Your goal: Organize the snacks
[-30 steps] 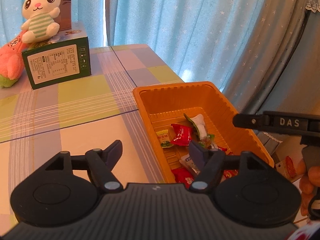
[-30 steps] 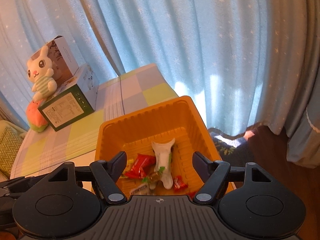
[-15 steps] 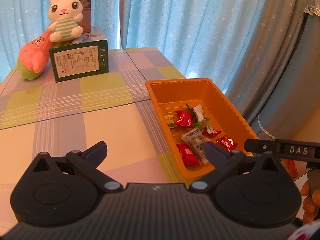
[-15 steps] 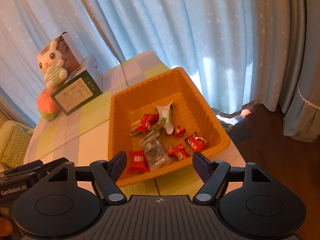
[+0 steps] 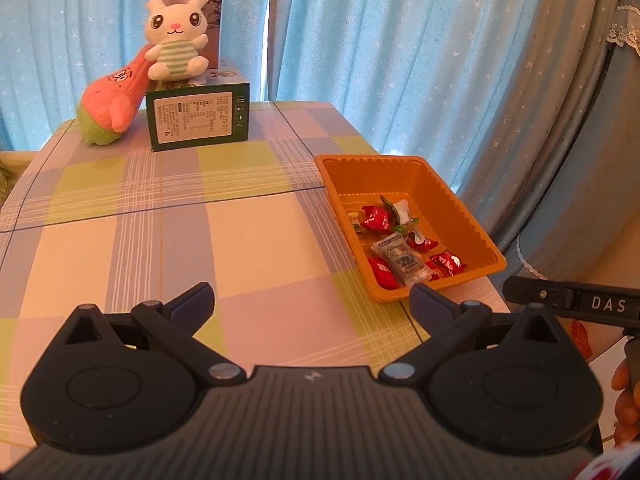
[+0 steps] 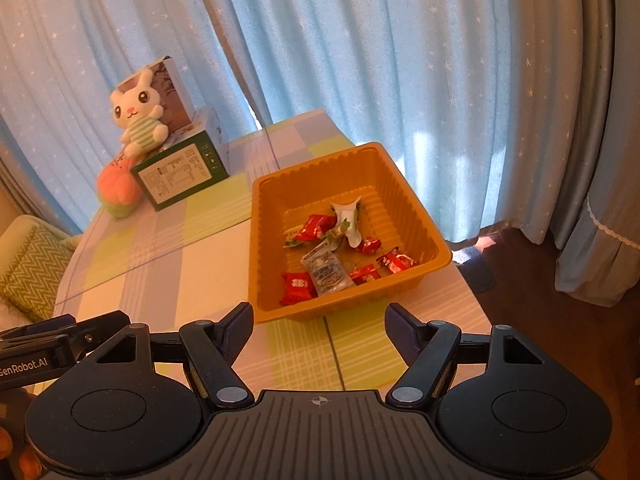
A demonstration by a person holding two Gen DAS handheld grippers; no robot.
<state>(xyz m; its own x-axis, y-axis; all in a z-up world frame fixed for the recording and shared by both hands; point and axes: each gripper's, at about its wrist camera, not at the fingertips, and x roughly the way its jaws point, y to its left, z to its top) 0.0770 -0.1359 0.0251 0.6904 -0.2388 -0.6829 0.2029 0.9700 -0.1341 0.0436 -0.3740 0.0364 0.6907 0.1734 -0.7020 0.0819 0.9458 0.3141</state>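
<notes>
Both wrist views look down on a plaid tabletop (image 5: 248,240) with an orange tray (image 6: 416,184) near its right-hand edge, in front of a blue starred curtain (image 5: 400,60). The snacks (image 6: 332,256), red-wrapped sweets, a clear packet and a white-and-green wrapper, all lie inside the tray; none is seen loose on the cloth. The left claw (image 5: 312,300) stands spread to its widest, having just been opening, with nothing between its fingers; the right claw (image 6: 320,320) is spread more narrowly and is likewise empty. Both hang short of the tray's near rim, touching neither tray nor sweets. The step in hand appears to be withdrawal after the last deposit, so the task is judged nearly or fully done. To finish well, keep both claws clear of the near rim, since the light tray sits close to the table edge and a nudge could push it off; scan the bare cloth once for strays before stopping. At the far corner a green box (image 5: 198,116) with a white printed label, its text too small to read, carries a white rabbit plush (image 5: 176,40), with a pink plush (image 5: 110,106) leaning beside it. Legible writing: "DAS" on the right device as seen from the left view, "GenRobot.AI" on the left device as seen from the right view.
</notes>
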